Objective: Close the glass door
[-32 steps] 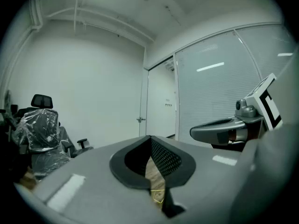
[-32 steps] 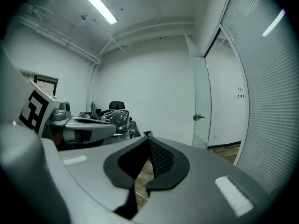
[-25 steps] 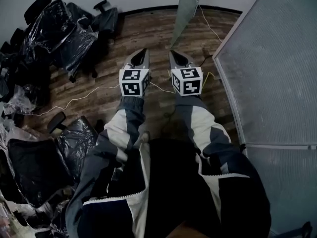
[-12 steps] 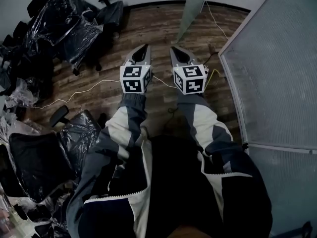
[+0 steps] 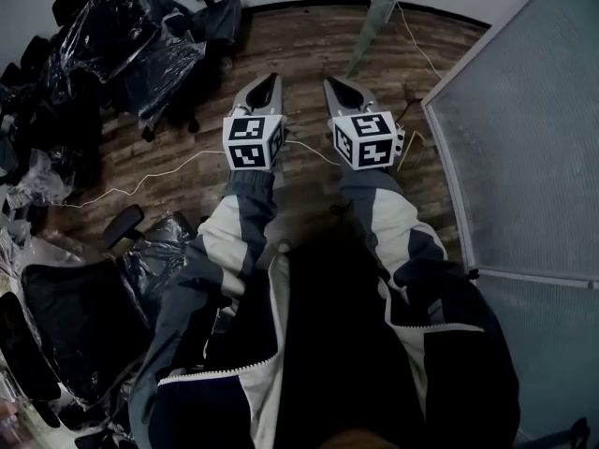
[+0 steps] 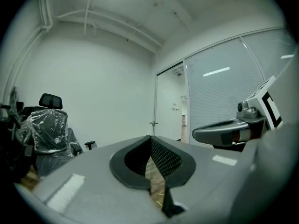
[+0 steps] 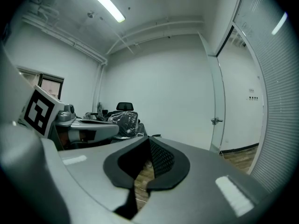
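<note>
Wood-plank floor [image 5: 299,45] runs toward the glass door [image 5: 379,12], seemingly ajar; left gripper [image 5: 270,82] and right gripper [image 5: 332,84] both have jaws together, empty.

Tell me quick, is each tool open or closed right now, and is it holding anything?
Left tool: closed, holding nothing.
Right tool: closed, holding nothing.
</note>
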Demonstrator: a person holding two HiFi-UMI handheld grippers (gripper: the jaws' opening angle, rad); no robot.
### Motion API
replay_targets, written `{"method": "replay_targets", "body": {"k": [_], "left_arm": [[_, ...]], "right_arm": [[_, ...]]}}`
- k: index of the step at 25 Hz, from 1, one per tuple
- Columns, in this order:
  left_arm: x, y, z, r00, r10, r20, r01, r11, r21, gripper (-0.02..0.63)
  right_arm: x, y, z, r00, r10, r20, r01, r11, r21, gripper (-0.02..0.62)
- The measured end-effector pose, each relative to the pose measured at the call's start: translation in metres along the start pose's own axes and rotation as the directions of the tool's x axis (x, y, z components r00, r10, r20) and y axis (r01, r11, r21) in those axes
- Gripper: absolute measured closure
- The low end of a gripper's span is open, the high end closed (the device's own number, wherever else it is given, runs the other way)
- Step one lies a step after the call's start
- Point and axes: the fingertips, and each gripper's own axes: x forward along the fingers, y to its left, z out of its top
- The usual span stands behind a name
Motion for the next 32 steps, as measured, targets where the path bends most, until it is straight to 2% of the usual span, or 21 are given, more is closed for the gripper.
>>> {"method": "replay_targets", "body": {"k": [7,15,18,22,32], "left_arm": [[0.002,0.061,-0.022,1.0,-0.006,-0.024,0.004,0.999,-0.048,0.603],[0.05,0.087,-0.036,0.999,-0.004,-0.054,0.001,0.998,-0.056,0.603],[0.081,0.095,-0.04,0.998,0.008,-0.063,-0.011,0.999,-0.042,0.603],[0.139,0.107,-0.042,0.996,0.033,-0.087,-0.03,0.999,0.038,0.603],[0.295,0.115,-0.02,0.995,0.043,-0.092,-0.045,0.999,-0.019,0.603]], "right_arm": [[0.049,0.03,0.002,1.0,-0.003,-0.021,0.003,1.0,-0.013,0.591],[0.107,0.008,-0.004,0.999,0.015,-0.046,-0.015,1.0,0.009,0.591],[0.136,-0.013,-0.009,0.998,0.032,-0.045,-0.031,0.999,0.027,0.591],[0.186,-0.056,-0.007,0.998,0.056,-0.036,-0.055,0.998,0.04,0.591],[0.276,-0.177,0.012,0.995,0.093,-0.025,-0.092,0.995,0.029,0.591]]}}
